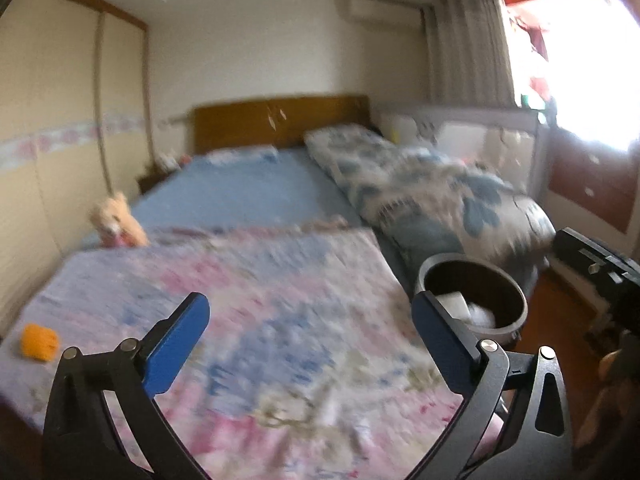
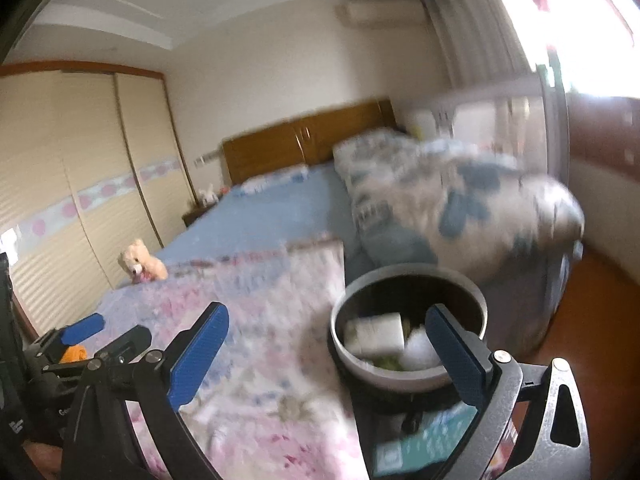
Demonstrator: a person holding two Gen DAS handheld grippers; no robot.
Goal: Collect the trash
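Note:
A round grey trash bin (image 1: 517, 320) stands by the foot of the bed, at the right of the left wrist view. In the right wrist view the bin (image 2: 384, 378) is close below, holding a white carton (image 2: 376, 333) and crumpled white paper (image 2: 420, 350). A small orange item (image 1: 39, 342) lies on the pink floral sheet at the far left. My left gripper (image 1: 310, 304) hangs open over the sheet, with nothing between its fingers. My right gripper (image 2: 327, 310) is open too and holds nothing, with its right finger over the bin's opening.
A tan teddy bear (image 1: 118, 222) sits at the bed's left edge by the wardrobe. A rolled blue-grey quilt (image 1: 420, 188) lies along the bed's right side. A teal box (image 2: 432, 436) shows under the bin. Red-brown floor (image 2: 600, 300) runs to the right.

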